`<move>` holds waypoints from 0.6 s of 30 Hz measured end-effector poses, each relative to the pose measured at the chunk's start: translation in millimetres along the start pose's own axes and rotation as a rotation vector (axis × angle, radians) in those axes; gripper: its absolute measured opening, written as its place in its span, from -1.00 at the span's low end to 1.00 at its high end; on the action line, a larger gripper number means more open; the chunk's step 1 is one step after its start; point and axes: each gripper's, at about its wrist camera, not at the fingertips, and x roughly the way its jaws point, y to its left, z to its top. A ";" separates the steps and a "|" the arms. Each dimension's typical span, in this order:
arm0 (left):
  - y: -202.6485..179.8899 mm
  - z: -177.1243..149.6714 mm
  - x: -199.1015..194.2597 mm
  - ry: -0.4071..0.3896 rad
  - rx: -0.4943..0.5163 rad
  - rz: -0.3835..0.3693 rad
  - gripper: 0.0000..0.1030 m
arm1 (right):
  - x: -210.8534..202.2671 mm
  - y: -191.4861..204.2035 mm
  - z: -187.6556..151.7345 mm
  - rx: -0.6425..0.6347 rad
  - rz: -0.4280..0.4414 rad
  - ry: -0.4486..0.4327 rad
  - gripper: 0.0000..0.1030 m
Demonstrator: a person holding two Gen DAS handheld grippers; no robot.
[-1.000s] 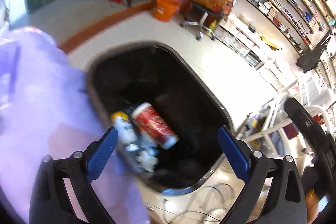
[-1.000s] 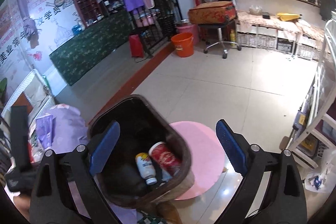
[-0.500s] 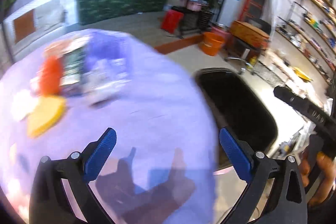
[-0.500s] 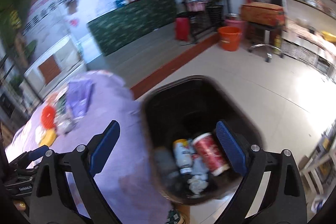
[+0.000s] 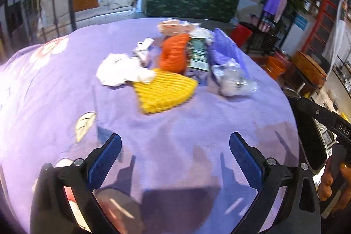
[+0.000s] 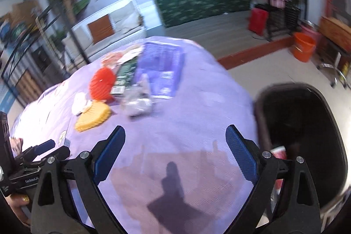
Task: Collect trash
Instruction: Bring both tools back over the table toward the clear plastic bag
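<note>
Both tongs hover above the lavender-clothed table, aimed forward and slightly down at its surface, each with its blue pads spread wide and nothing between them. The left tongs face a cluster of items lying well ahead of them: crumpled white tissue touching a yellow knitted piece, an orange knitted piece behind it, a green carton just beside that, a purple packet, and a crumpled clear plastic wrapper nearest the table's right edge. The right tongs hang over bare cloth near the table's right side, with the same cluster farther off to the upper left. Just beside the table, to the right, stands the dark trash bin, open, with a red cup partly visible inside behind the right finger.
</note>
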 end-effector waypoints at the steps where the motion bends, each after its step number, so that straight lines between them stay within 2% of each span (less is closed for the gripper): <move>1: 6.4 -0.7 -1.4 -0.004 -0.008 0.008 0.88 | 3.9 5.6 1.6 -0.013 0.007 0.007 0.78; 8: 38.2 -2.7 -5.1 -0.018 -0.043 0.050 0.88 | 58.5 47.0 16.9 -0.104 0.018 0.095 0.78; 12: 54.4 -3.9 -1.7 -0.008 -0.063 0.054 0.88 | 85.5 57.1 25.1 -0.133 -0.018 0.147 0.78; 15: 65.1 -4.3 2.3 0.002 -0.073 0.059 0.88 | 102.9 60.4 29.0 -0.134 -0.040 0.181 0.54; 17: 70.6 -4.6 5.1 0.010 -0.084 0.056 0.88 | 109.8 58.6 30.4 -0.124 -0.043 0.202 0.21; 18: 73.1 -4.8 6.6 0.015 -0.089 0.053 0.88 | 111.1 58.0 30.7 -0.119 -0.040 0.207 0.17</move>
